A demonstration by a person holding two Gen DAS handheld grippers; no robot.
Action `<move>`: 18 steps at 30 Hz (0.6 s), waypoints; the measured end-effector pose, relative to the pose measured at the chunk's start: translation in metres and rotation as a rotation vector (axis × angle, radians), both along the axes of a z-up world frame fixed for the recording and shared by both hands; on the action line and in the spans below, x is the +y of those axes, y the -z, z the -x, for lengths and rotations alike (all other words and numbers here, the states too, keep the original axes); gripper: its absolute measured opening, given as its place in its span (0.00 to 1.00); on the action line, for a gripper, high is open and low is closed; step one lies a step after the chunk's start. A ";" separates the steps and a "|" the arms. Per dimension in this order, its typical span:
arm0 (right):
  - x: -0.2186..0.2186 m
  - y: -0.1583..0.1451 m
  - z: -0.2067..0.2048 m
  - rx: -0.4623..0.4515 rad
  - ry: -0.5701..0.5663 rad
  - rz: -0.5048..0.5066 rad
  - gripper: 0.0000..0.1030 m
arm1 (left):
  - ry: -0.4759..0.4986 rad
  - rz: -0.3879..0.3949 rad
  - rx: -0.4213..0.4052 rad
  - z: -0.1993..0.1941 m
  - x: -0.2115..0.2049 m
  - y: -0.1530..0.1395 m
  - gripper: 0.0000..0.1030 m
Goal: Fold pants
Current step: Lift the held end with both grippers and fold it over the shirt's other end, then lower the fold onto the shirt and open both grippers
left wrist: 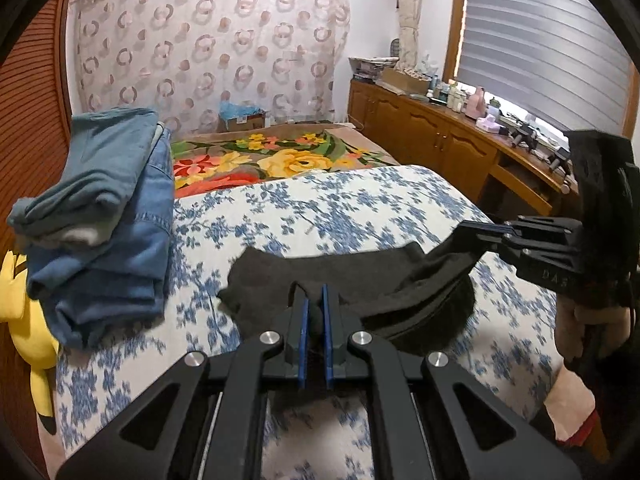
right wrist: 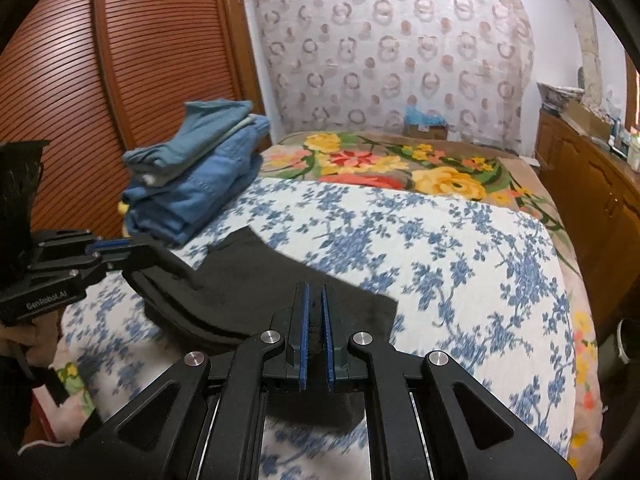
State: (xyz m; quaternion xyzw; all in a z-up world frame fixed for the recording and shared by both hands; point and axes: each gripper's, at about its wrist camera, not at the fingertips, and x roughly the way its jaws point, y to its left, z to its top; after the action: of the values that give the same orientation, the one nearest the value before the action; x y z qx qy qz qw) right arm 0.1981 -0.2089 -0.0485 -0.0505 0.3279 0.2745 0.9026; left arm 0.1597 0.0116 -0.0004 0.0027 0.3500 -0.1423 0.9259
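Observation:
Dark charcoal pants (left wrist: pixel 340 276) lie partly folded on the blue-flowered bedspread (left wrist: pixel 360 208). My left gripper (left wrist: pixel 315 300) is shut on a pinch of the pants' near edge. My right gripper (right wrist: pixel 315 300) is shut on the other end of the same pants (right wrist: pixel 256 280). Each gripper shows in the other's view: the right one (left wrist: pixel 476 230) comes in from the right, the left one (right wrist: pixel 116 246) from the left, both clamped on the dark cloth. The cloth is lifted a little between them, with a folded layer underneath.
A stack of folded blue jeans and trousers (left wrist: pixel 104 216) sits on the bed's left side, also in the right wrist view (right wrist: pixel 192 184). A yellow plush toy (left wrist: pixel 28 320) lies beside it. A flowered blanket (left wrist: pixel 280 156) covers the far bed. Wooden cabinets (left wrist: pixel 440 140) line the right wall.

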 end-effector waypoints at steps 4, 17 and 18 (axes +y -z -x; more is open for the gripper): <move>0.000 0.006 -0.021 0.015 0.032 0.005 0.04 | -0.007 -0.014 0.007 -0.017 0.000 0.005 0.03; -0.003 0.030 -0.042 0.063 0.099 -0.002 0.09 | -0.027 -0.032 0.044 -0.024 0.007 0.022 0.31; -0.005 0.029 -0.042 0.059 0.107 -0.005 0.13 | -0.026 -0.032 0.034 -0.022 0.008 0.020 0.35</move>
State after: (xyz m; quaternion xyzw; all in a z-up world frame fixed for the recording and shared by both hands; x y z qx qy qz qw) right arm 0.2405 -0.2143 -0.0779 -0.0227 0.3561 0.2279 0.9059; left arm 0.1812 0.0197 -0.0201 0.0104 0.3680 -0.1250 0.9213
